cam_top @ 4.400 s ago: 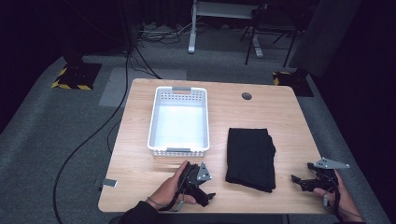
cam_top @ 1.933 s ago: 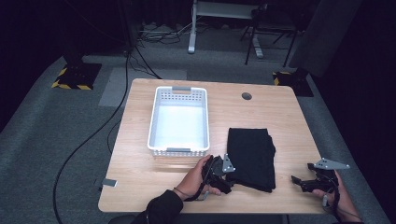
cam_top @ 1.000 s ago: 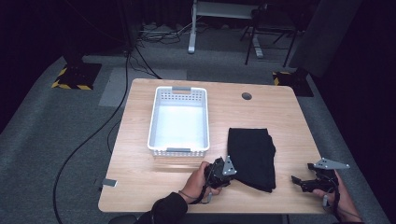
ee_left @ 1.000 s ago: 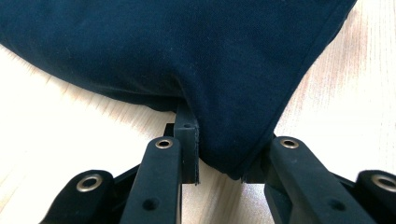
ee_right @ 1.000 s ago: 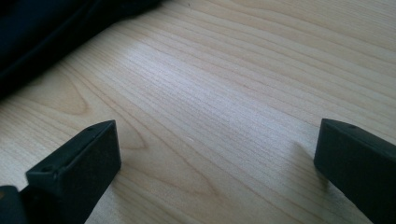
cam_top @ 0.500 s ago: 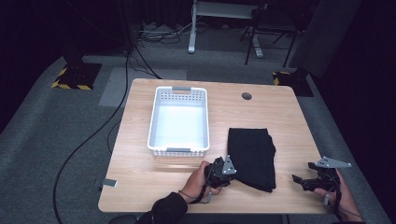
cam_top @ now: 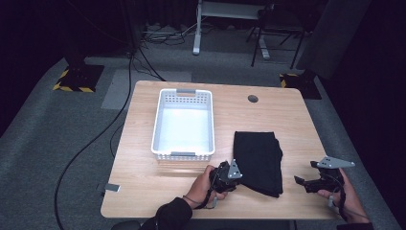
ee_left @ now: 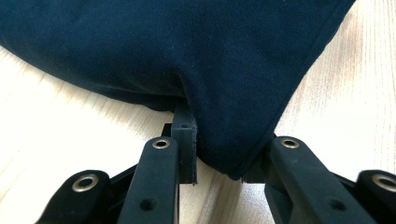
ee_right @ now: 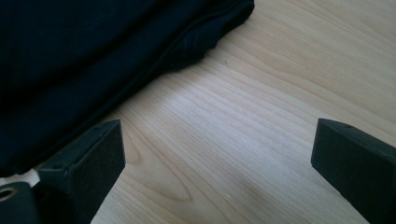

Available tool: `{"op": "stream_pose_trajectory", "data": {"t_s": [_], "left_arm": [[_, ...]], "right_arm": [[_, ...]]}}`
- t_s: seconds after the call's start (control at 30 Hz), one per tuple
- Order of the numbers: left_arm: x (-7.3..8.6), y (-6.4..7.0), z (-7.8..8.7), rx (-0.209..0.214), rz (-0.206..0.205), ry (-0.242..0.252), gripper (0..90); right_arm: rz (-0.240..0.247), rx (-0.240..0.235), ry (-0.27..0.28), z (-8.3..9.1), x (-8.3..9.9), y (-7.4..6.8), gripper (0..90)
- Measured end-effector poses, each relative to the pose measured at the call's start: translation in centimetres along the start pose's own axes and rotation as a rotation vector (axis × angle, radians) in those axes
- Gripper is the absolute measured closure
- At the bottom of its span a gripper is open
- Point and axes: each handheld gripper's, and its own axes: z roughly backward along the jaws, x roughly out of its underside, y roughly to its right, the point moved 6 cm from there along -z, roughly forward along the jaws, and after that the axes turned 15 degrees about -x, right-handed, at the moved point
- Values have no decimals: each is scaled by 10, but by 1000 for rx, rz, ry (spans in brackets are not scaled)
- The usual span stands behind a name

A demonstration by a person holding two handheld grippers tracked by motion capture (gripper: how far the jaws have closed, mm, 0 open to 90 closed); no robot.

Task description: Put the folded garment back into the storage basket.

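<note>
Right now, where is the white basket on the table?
In the high view, the white basket sits left of centre on the table, beside the folded black cloth.

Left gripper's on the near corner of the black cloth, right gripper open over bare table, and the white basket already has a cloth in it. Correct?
Not quite: the white basket is empty in the high view. The rest holds: left gripper at the black cloth corner, right gripper open over the table.

Bare counter point(cam_top: 143, 143) lay open left of the basket point(cam_top: 183, 125) and along the far edge. Between basket and cloth point(cam_top: 257, 160) ran 1 narrow lane. The left tool point(cam_top: 229, 174) blocked the cloth's near-left corner.
</note>
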Motion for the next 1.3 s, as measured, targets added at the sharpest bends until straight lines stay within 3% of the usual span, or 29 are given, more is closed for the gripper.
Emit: {"op": "stream_pose_trajectory", "data": {"t_s": [0.47, 0.8, 1.3], "left_arm": [[0, 0, 0, -4, -2, 0, 723], [0, 0, 0, -2, -2, 0, 723], [0, 0, 0, 0, -3, -1, 722]], "right_arm": [[49, -33, 10, -7, -21, -17, 30], [85, -64, -29, -25, -34, -30, 30], [78, -73, -27, -45, -54, -32, 31]]}}
